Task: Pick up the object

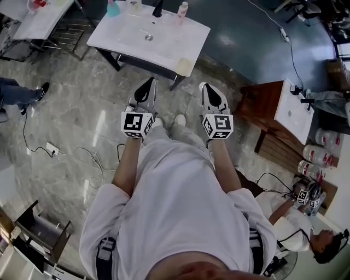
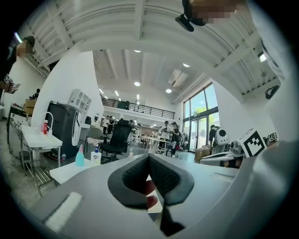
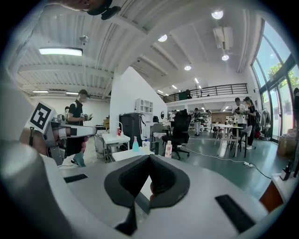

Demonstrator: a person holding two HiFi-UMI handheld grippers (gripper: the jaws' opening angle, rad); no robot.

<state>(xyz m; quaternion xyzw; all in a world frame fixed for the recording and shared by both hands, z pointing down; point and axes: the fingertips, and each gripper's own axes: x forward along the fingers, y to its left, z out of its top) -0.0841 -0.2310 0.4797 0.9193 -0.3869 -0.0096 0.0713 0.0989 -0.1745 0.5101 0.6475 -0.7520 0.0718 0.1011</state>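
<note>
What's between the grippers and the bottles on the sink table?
Nothing visible. Only bare floor separates the left gripper and right gripper from the table; the bottles stand along its far edge, beyond the basin.

Left tool (image 1: 151, 82), right tool (image 1: 203, 85): jaws closed.

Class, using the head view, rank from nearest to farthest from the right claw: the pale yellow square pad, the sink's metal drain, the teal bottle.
1. Pale yellow square pad, on the white sink top's near right corner, nearest the right claw.
2. Round metal drain, mid-basin.
3. Teal bottle, far left edge.
</note>
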